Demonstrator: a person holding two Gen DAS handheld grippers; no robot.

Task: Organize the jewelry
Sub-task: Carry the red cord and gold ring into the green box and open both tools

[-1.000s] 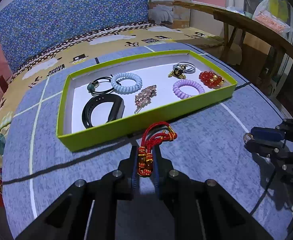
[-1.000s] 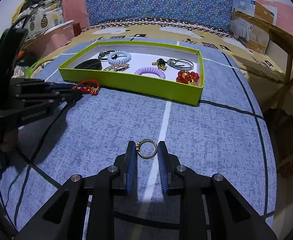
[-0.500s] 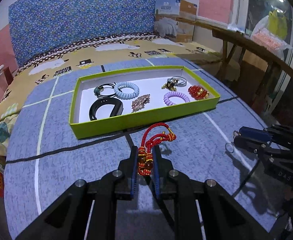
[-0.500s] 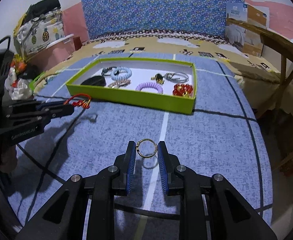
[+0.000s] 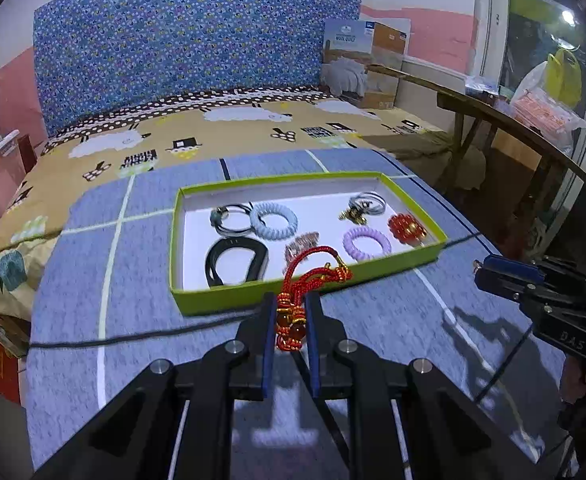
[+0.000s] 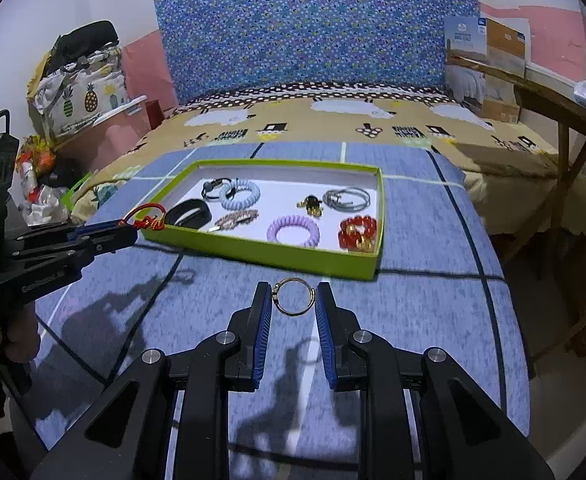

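Observation:
My left gripper (image 5: pixel 289 308) is shut on a red cord bracelet with gold beads (image 5: pixel 313 270) and holds it in the air before the near wall of the green tray (image 5: pixel 229 295); both also show in the right wrist view, the gripper (image 6: pixel 131 231) and the bracelet (image 6: pixel 149 218). My right gripper (image 6: pixel 294 298) is shut on a thin metal ring (image 6: pixel 294 297), held above the blue cloth short of the tray (image 6: pixel 293 258). The tray holds hair ties, a black band, a clip and red beads.
The tray lies on a blue cloth with white and dark lines (image 6: pixel 433 320) spread on a bed. A wooden table (image 5: pixel 513 120) stands to the right, a cardboard box (image 5: pixel 367 60) at the back, bags and clutter (image 6: pixel 77 76) to the left.
Both grippers have risen and pulled back from the tray with their loads, so the tray looks smaller and farther. The grips have not changed.

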